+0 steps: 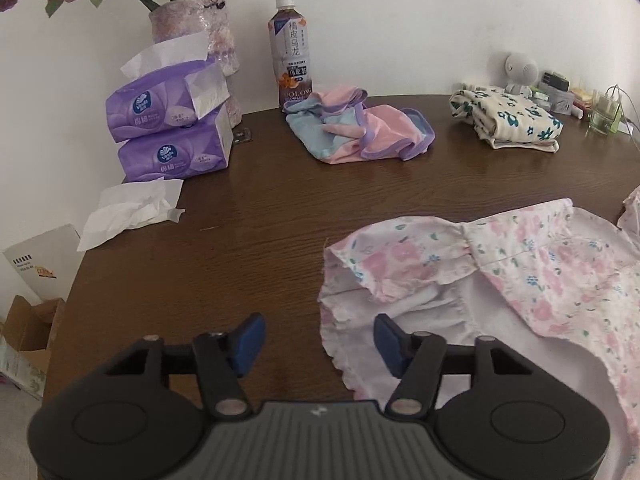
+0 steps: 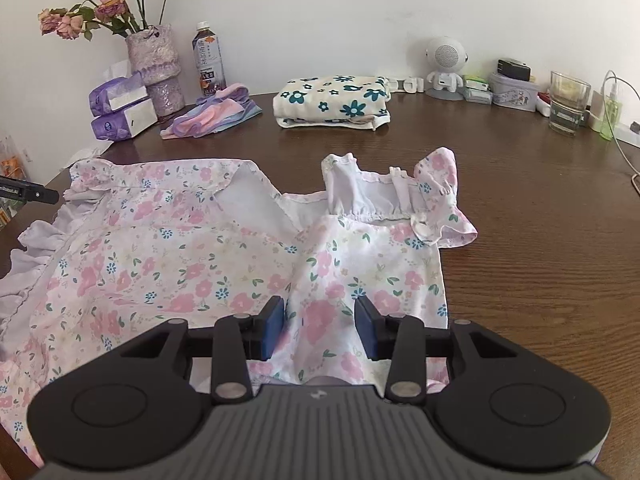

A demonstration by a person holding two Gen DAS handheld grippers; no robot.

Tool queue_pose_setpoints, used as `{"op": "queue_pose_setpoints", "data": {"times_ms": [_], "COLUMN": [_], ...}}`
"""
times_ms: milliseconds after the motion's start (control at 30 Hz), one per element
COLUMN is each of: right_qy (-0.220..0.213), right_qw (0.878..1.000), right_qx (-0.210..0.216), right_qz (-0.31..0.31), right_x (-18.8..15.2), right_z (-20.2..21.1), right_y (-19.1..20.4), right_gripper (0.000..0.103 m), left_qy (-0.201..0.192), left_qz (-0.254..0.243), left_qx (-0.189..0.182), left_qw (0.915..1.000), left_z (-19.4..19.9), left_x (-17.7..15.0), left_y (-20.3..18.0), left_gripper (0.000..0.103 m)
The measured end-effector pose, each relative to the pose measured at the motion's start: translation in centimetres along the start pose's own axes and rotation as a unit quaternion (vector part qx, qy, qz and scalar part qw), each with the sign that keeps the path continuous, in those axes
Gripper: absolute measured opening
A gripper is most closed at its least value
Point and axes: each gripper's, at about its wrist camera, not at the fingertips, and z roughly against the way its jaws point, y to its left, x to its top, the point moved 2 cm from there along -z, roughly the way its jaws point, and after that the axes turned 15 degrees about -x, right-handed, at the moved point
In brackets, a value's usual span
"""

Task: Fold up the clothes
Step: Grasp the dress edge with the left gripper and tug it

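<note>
Counting garments, three are recorded on the dark wooden tabletop: one pink-flowered white dress, bunched between the spread right hand-held gripper, unpinched; left hand-held gripper spread, empty, at its hem; two folded behind.

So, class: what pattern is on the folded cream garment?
Teal and navy flowers, clearest in the right wrist view.

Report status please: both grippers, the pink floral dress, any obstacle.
Left gripper open over the ruffled hem, gripping nothing. Right gripper open, fabric between pads. Pink floral cotton dress partly folded on brown wooden table. No obstacle.
</note>
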Motion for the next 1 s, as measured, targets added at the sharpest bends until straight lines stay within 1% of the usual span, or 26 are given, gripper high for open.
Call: {"op": "queue_pose_setpoints", "data": {"times_ms": [100,167,200,233,267,300,433,467,533,600,633,667,733,800,833,867,900,1000], "right_qy": [0.003,0.005,0.006,0.007,0.007,0.007,0.007,0.005,0.002,0.002,0.003,0.003,-0.001,-0.020,-0.029,-0.038,-0.047,-0.039], "right_qw": [1.000,1.000,1.000,1.000,1.000,1.000,0.999,0.999,0.998,0.998,0.998,0.998,0.999,0.999,0.999,0.999,0.999,0.997], "right_qx": [-0.013,-0.017,-0.019,-0.021,-0.024,-0.026,-0.040,-0.047,-0.059,-0.058,-0.057,-0.055,-0.050,-0.033,-0.024,-0.016,-0.004,0.060], "right_qz": [-0.007,-0.009,-0.010,-0.010,-0.009,-0.007,0.012,0.022,0.034,0.030,0.027,0.023,0.017,0.011,0.007,0.004,0.003,0.006], "right_x": [-0.2,-0.3,-0.3,-0.3,-0.2,-0.2,-0.1,-0.2,-0.5,-0.7,-0.8,-0.9,-0.8,-0.4,-0.2,-0.1,0.1,-0.2], "right_z": [0.0,-0.1,-0.2,-0.3,-0.4,-0.4,-0.5,-0.4,-0.1,0.0,0.1,0.1,0.8,2.3,3.0,3.8,4.7,6.1], "right_y": [-0.1,0.0,0.0,0.1,0.2,0.3,0.9,1.0,0.6,0.0,-0.2,-0.5,-0.5,-0.2,-0.1,0.0,0.3,2.2], "right_gripper": [0.042,0.042,0.042,0.042,0.042,0.043,0.043,0.045,0.048,0.053,0.053,0.054,0.054,0.054,0.054,0.054,0.054,0.053], "left_qy": [-0.004,-0.011,-0.014,-0.017,-0.019,-0.022,-0.044,-0.041,-0.043,-0.044,-0.044,-0.040,-0.050,-0.067,-0.073,-0.076,-0.075,-0.065], "left_qz": [0.004,0.010,0.010,0.010,0.009,0.009,-0.003,0.004,0.009,0.014,0.019,0.025,0.036,0.037,0.039,0.038,0.035,0.020], "left_qx": [-0.023,-0.053,-0.060,-0.066,-0.072,-0.078,-0.039,-0.028,-0.025,-0.025,-0.025,-0.024,-0.014,-0.012,-0.017,-0.033,-0.059,-0.142], "left_qw": [0.9997,0.9985,0.9980,0.9976,0.9972,0.9967,0.9983,0.9988,0.9987,0.9986,0.9985,0.9986,0.9980,0.9970,0.9964,0.9958,0.9948,0.9875], "left_z": [-1.5,-2.2,-2.6,-2.9,-3.2,-3.5,-3.9,-4.2,-4.5,-4.6,-4.5,-4.3,-2.7,-0.2,1.0,2.4,3.6,6.8], "left_x": [0.5,0.9,1.0,1.0,1.1,1.1,1.8,2.0,2.2,2.3,2.4,2.4,2.1,1.5,1.0,0.3,-0.6,-3.4], "left_y": [1.5,1.8,1.8,1.7,1.7,1.6,2.2,2.6,3.0,3.3,3.3,3.4,3.3,2.7,2.1,1.2,-0.1,-4.3], "left_gripper": [0.050,0.050,0.046,0.035,0.000,0.002,0.001,0.001,0.002,0.004,0.006,0.013,0.019,0.035,0.035,0.036,0.036,0.036]}}
